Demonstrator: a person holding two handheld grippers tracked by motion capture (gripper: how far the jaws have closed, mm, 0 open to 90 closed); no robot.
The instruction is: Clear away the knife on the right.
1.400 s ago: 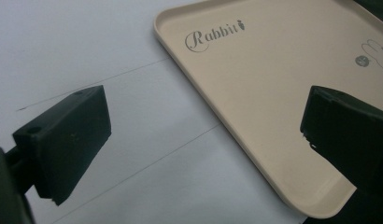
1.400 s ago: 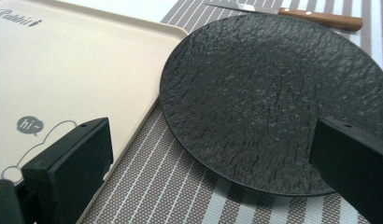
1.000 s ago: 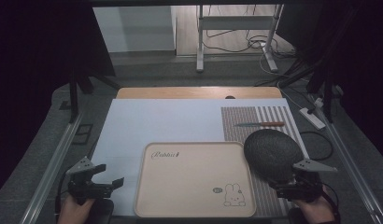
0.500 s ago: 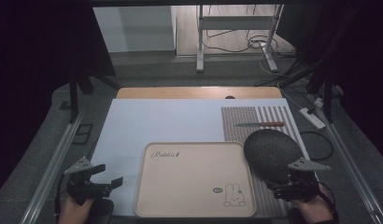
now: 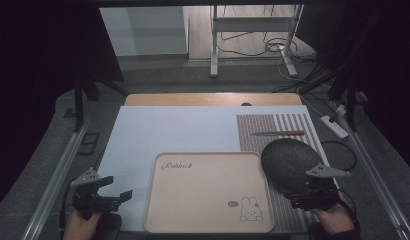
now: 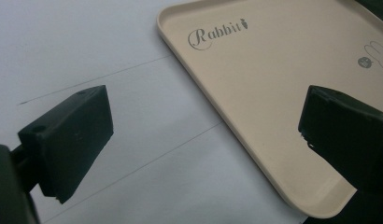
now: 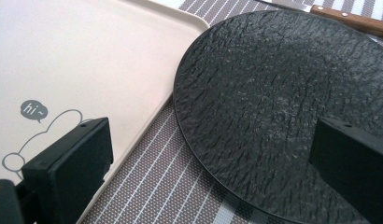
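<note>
The work looks barely begun. The right hand-held gripper [image 5: 305,192] sits at the near right edge of the black plate [image 5: 288,162], jaws spread wide with nothing between them; in the right gripper view one jaw stands over the tray's edge and the other over the plate's near rim, so a grasp seems to be lining up but is not yet made. The left hand-held gripper [image 5: 113,196] rests at the near left, also released and empty, its jaws straddling the near left edge of the tray [image 5: 193,200] without touching it, as far as the left gripper view shows.

The plate lies flat on the striped mat [image 5: 278,125], just right of the tray, its left rim touching or just overlapping the tray's right edge. My judgement is that the plate is to be picked up, perhaps to go onto the tray, which is bare; that whole move is left to do. The knife [image 5: 278,133] lies on the mat beyond the plate, untouched.

Counted: one tray, cream, printed with "Rabbit" and a small rabbit drawing; one plate, dark and rough-textured; one knife with a wooden handle; one striped mat; one pale sheet [image 5: 183,130] covering the worktop [image 5: 213,99]; two hand-held grippers, one in each hand.
</note>
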